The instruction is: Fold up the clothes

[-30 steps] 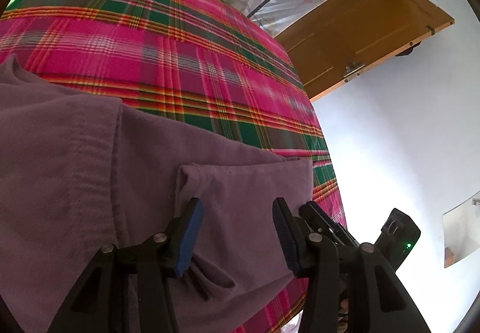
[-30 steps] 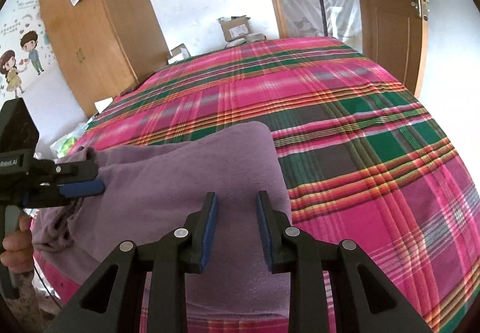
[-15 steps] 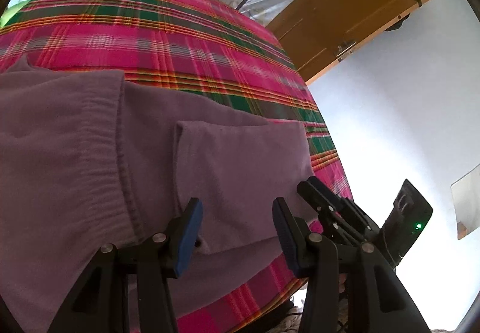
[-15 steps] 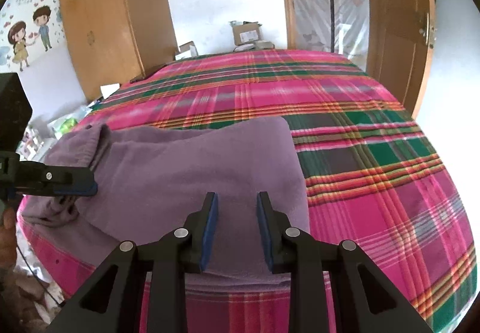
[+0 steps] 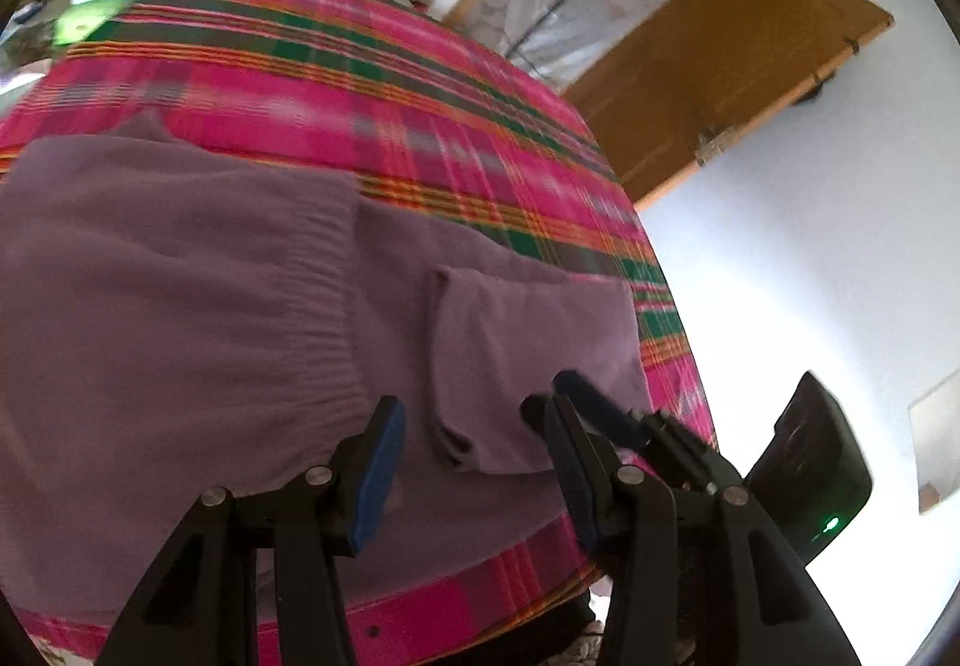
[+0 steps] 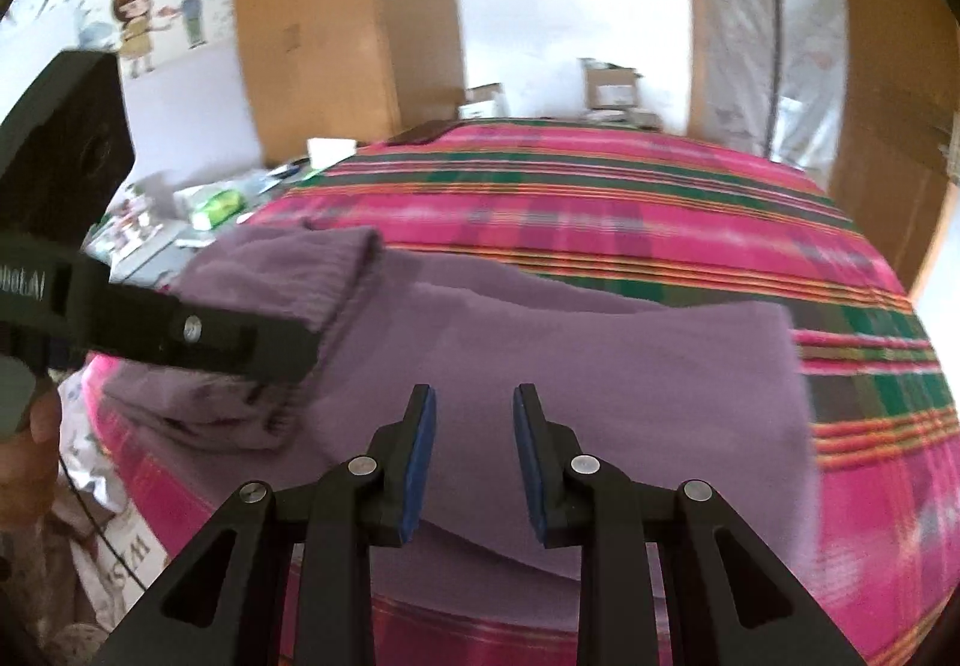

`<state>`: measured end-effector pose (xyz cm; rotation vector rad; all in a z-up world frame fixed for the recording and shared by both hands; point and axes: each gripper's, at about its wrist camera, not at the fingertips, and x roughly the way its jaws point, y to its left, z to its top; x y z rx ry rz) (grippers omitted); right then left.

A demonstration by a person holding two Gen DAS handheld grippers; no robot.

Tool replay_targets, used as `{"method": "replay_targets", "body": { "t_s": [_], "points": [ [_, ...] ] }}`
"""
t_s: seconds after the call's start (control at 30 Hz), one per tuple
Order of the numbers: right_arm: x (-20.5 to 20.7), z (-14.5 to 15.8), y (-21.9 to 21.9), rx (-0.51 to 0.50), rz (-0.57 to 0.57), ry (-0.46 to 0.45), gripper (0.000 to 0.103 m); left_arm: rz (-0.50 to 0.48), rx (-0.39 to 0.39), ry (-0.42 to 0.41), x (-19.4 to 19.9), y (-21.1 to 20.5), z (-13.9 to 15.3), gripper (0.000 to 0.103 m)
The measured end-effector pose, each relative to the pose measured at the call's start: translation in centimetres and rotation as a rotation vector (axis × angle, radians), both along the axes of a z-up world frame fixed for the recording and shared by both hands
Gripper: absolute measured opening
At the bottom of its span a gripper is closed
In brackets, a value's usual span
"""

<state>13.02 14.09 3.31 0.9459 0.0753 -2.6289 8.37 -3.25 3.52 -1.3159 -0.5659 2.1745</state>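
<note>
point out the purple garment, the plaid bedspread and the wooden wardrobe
purple garment [image 6: 600, 366], right wrist view, on its flat middle panel
plaid bedspread [image 6: 600, 198], right wrist view, on a bare pink stripe beyond the garment
wooden wardrobe [image 6: 336, 36], right wrist view, on its front door panel

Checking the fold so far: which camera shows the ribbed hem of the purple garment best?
The left wrist view: the ribbed hem runs across the purple garment unobstructed. In the right wrist view it sits blurred, partly behind the left tongs.
</note>
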Motion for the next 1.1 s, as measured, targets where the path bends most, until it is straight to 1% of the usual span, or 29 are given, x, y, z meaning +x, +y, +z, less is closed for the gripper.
{"method": "replay_targets", "body": {
  "t_s": [0.1,0.27,0.4,0.53,0.63,0.7,0.83,0.97,1.1],
  "points": [
    [-0.3,-0.6,-1.3,0.022,0.022,-0.011,0.028,0.031,0.015,0.012,0.2,-1.3,0.4,0.049],
    [-0.1,-1.3,-2.6,0.099,0.021,-0.005,0.028,0.073,0.016,0.015,0.5,-2.9,0.4,0.049],
    [0.3,-0.7,-3.0,0.082,0.044,0.017,0.028,0.101,0.009,0.014,0.7,-3.9,0.2,0.049],
    [0.0,-1.6,-3.8,0.102,0.055,-0.004,0.028,0.135,0.006,0.013,1.0,-5.3,0.0,0.049],
    [-0.2,-1.9,-3.5,0.091,0.052,-0.009,0.028,0.172,0.01,0.011,1.3,-6.9,-0.2,0.049],
    [-0.2,-1.6,-3.5,0.104,0.042,-0.011,0.028,0.198,0.016,0.01,1.6,-8.1,-0.3,0.049],
    [0.8,0.4,-3.9,0.081,0.057,0.056,0.028,0.266,0.022,0.005,2.2,-10.7,-0.6,0.049],
    [1.0,1.1,-5.6,0.059,0.115,0.063,0.028,0.346,0.031,-0.008,3.0,-13.7,-1.1,0.049],
    [1.2,1.5,-7.8,0.04,0.186,0.07,0.028,0.402,0.039,-0.015,3.7,-15.8,-1.5,0.049]
  ]
}}
